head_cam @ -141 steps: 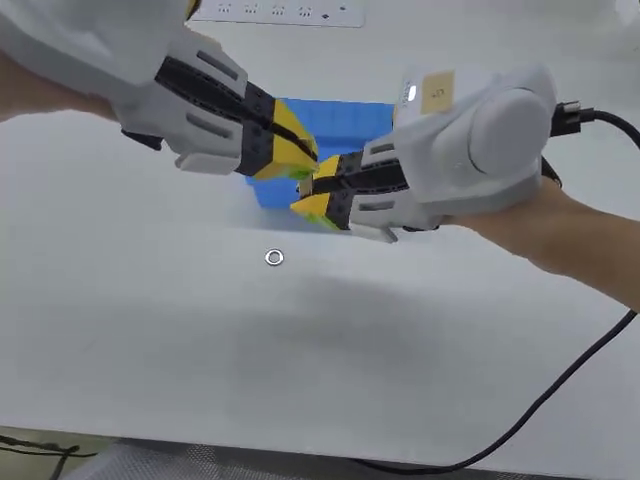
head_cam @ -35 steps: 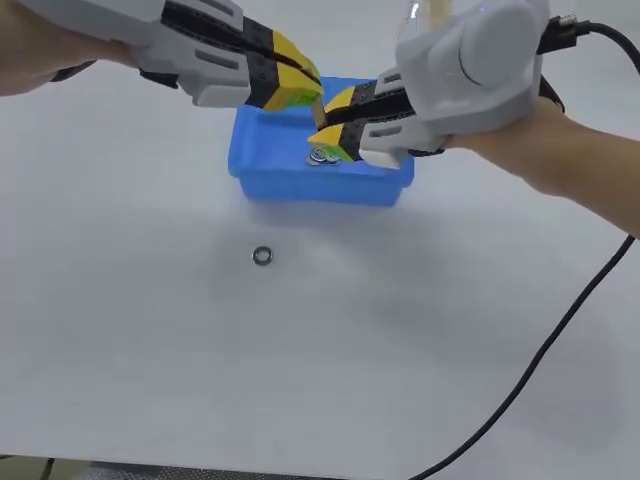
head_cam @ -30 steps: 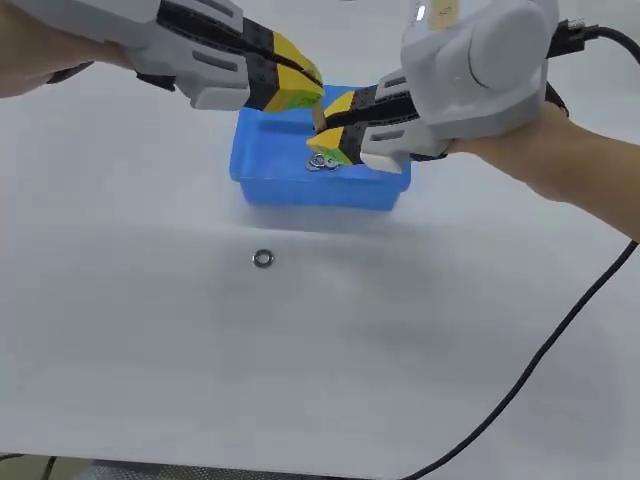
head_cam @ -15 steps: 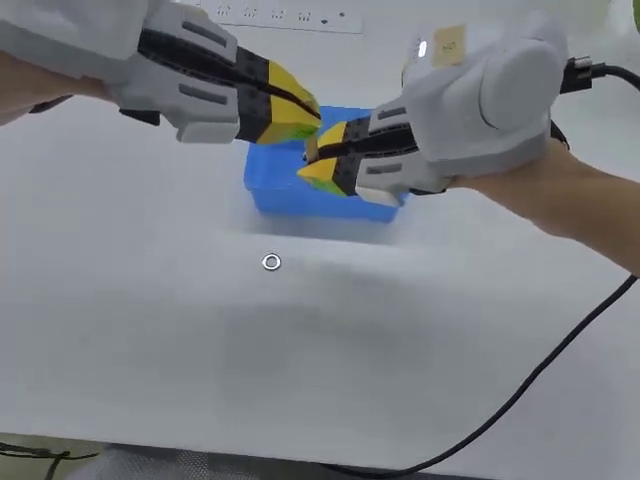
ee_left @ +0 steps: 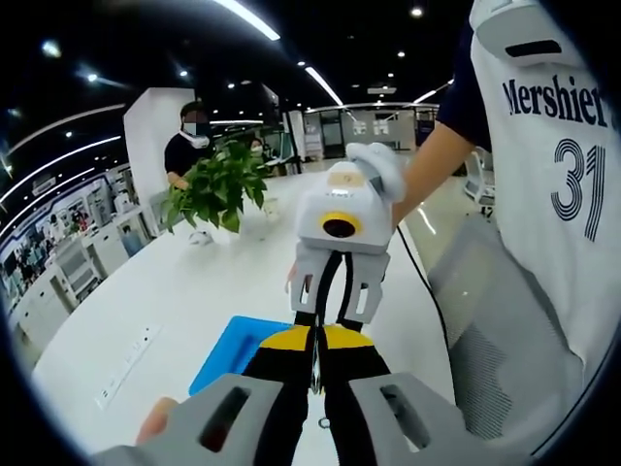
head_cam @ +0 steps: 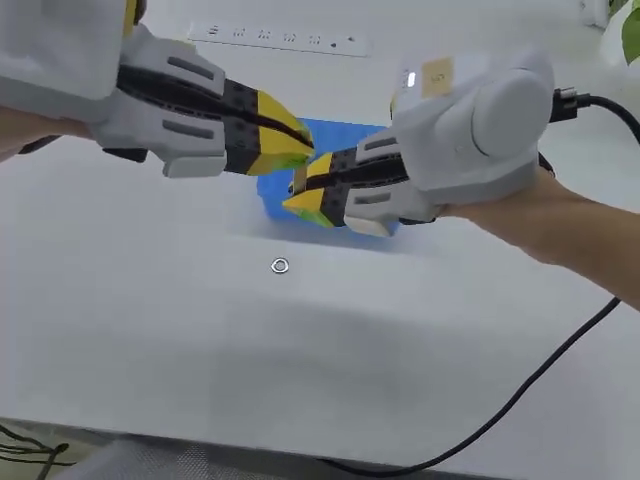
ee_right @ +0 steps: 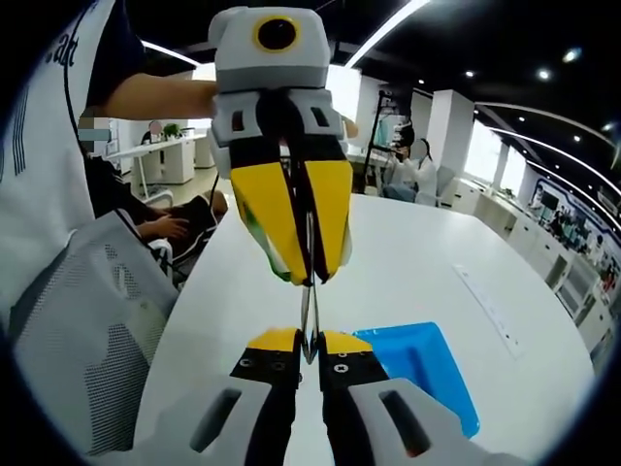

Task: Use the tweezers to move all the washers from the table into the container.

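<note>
Both grippers have drawn back from above the washers in the container [head_cam: 350, 135] and now hang over its near-left corner, while the lone washer [head_cam: 280, 265] lies where it lay, on the bare table [head_cam: 200, 340] just in front of the container and apart from it. In the head view the left gripper [head_cam: 292, 152] reaches in from the left and the right gripper [head_cam: 298, 195] from the right, their yellow tips almost meeting, the left a little higher. The tweezers [ee_right: 309, 325] run as a thin metal strip between the two. In the right gripper view they stand upright in the narrow gap of that gripper's own jaws, which are pressed in on them, and their upper end goes into the left gripper's jaws, which are likewise pinched together on them. The left gripper view shows the same strip clamped between its own close-set jaws, with the blue container on the table beyond. A black cable [head_cam: 560, 360] trails from the right gripper across the table to its near edge.
</note>
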